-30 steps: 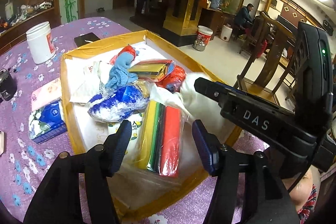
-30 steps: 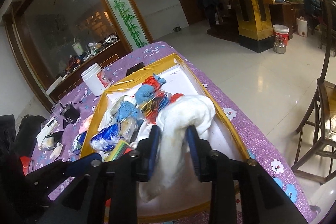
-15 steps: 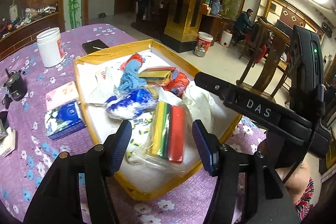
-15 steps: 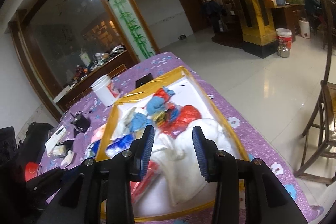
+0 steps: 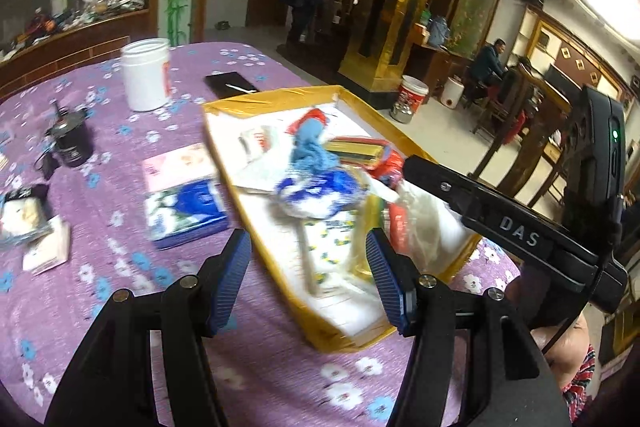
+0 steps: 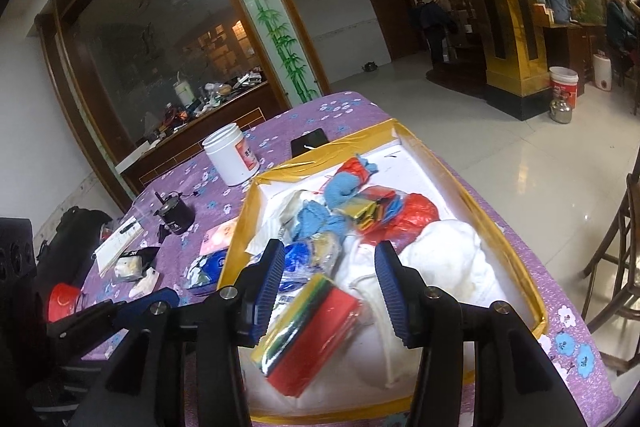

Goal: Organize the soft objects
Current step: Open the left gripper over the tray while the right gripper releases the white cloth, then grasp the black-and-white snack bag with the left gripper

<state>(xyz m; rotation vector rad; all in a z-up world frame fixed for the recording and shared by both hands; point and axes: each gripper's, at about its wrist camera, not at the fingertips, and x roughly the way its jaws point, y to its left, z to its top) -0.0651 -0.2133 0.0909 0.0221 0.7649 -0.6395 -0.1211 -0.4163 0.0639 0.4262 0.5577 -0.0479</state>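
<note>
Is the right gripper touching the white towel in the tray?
Apart. The right wrist view shows the right gripper open above the white towel, pads clear.

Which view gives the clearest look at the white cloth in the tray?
The right wrist view: the white cloth lies sharp and almost whole along the right side of the yellow-edged tray, just past the open right tool. In the left wrist view the white cloth is motion-blurred and partly hidden behind the right tool's body.

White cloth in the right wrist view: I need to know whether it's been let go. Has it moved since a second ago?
Yes. The white cloth was pinched between the right gripper pads; the jaws have just been opening, and it now lies inside the yellow-rimmed tray, against its right wall.
</note>
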